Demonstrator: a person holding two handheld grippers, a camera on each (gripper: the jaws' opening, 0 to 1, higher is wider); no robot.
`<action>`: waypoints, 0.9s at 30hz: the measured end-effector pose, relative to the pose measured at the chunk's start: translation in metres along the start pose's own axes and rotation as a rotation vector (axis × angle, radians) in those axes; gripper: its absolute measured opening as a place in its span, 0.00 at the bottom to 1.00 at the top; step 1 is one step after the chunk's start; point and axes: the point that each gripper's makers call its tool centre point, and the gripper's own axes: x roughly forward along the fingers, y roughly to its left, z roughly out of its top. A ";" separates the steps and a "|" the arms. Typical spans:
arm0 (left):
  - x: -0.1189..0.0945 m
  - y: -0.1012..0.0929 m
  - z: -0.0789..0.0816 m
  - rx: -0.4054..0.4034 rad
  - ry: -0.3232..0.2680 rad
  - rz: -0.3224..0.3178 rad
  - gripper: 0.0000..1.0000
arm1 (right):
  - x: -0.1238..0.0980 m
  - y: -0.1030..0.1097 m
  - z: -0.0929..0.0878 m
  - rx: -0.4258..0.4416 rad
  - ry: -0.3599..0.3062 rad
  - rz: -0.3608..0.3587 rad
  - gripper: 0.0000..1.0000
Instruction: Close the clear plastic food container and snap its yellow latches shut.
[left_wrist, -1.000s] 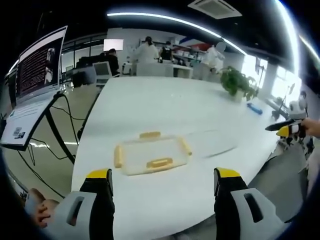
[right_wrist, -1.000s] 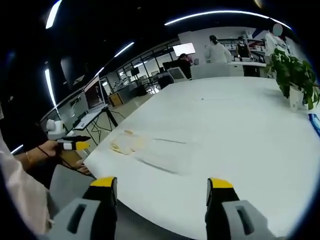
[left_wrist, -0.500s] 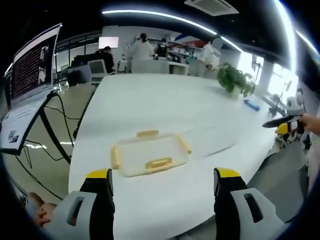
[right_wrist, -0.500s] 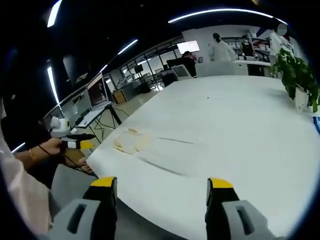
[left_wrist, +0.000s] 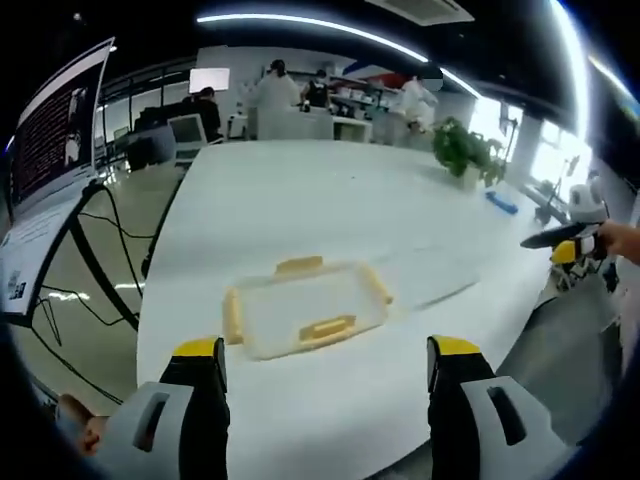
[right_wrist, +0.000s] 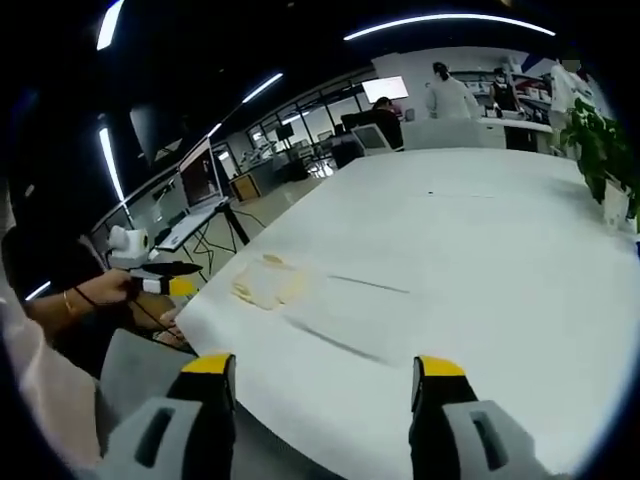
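Container (left_wrist: 303, 308), clear with yellow latches (left_wrist: 327, 327) on its sides, lies flat near the desk's (left_wrist: 300, 200) near edge, towards its left corner. It looks light, thin and slippery, likely to slide unless one side is pinned while a latch is pressed. Left gripper (left_wrist: 325, 365) and right gripper (right_wrist: 320, 375) hover apart from it, jaws spread, empty.

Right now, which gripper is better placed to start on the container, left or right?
Left. The left gripper faces the clear container squarely, jaws open. The right gripper sees it off to one side, farther away.
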 end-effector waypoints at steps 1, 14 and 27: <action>0.000 0.001 -0.001 0.004 0.009 -0.002 0.81 | 0.002 0.001 0.002 -0.002 0.003 0.004 0.71; 0.008 0.024 -0.002 0.121 0.065 0.027 0.79 | 0.034 0.024 0.037 -0.023 -0.024 0.098 0.70; 0.013 0.044 0.017 0.240 0.103 -0.018 0.79 | 0.082 0.053 0.075 -0.212 0.010 0.186 0.70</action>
